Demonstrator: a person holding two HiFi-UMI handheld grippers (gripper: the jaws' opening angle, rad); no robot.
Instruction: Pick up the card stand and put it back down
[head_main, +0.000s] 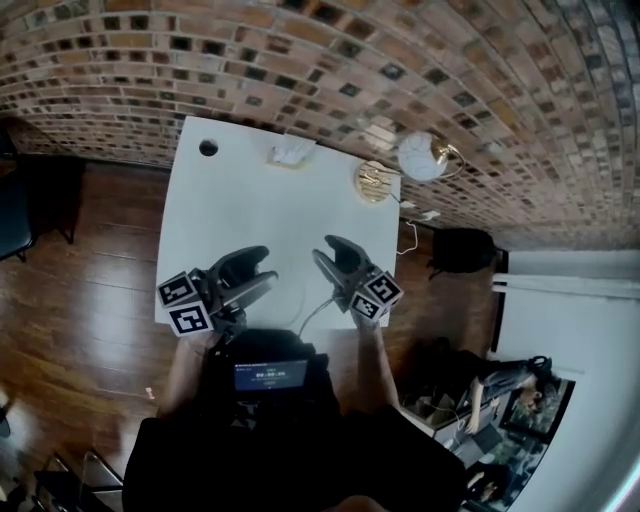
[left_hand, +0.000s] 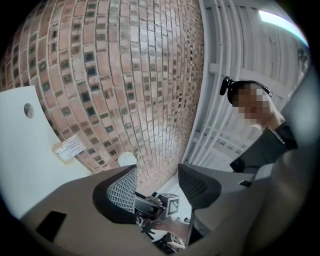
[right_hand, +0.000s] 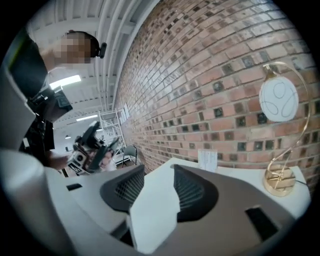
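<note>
The card stand (head_main: 291, 152) is a small clear holder with a white printed card. It stands at the far edge of the white table (head_main: 250, 210), against the brick wall. In the left gripper view the card stand (left_hand: 70, 148) shows far left, and in the right gripper view the card stand (right_hand: 207, 160) shows beyond the jaws. My left gripper (head_main: 266, 267) and right gripper (head_main: 323, 248) hover over the table's near edge, far from the stand. The left gripper (left_hand: 157, 169) is open and holds nothing. The right gripper (right_hand: 159, 167) is open too, with only the table showing between its jaws.
A lamp with a gold base (head_main: 375, 182) and a white globe (head_main: 420, 157) stands at the table's far right corner; the lamp (right_hand: 277, 100) is at the right in the right gripper view. A round cable hole (head_main: 208, 148) is at the far left. Wooden floor surrounds the table.
</note>
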